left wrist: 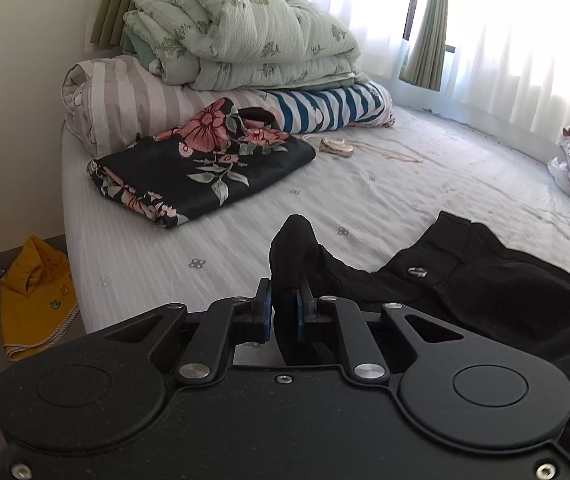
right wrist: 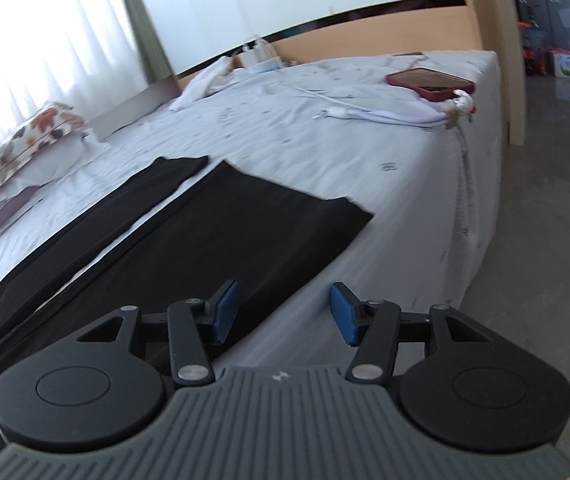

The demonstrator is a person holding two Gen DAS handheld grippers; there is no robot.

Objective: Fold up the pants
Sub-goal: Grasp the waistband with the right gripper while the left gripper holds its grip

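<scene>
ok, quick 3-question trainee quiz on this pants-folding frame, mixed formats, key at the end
1. True or false: the left tongs are shut on a bunch of the black pants.
2. What lies between the open pads of the right tongs? A) a trouser leg B) bare bed sheet C) a phone
3. Fill in: the two trouser legs lie ____ on the bed, with a gap between them.

Key: 1 true; 2 B; 3 flat
</scene>
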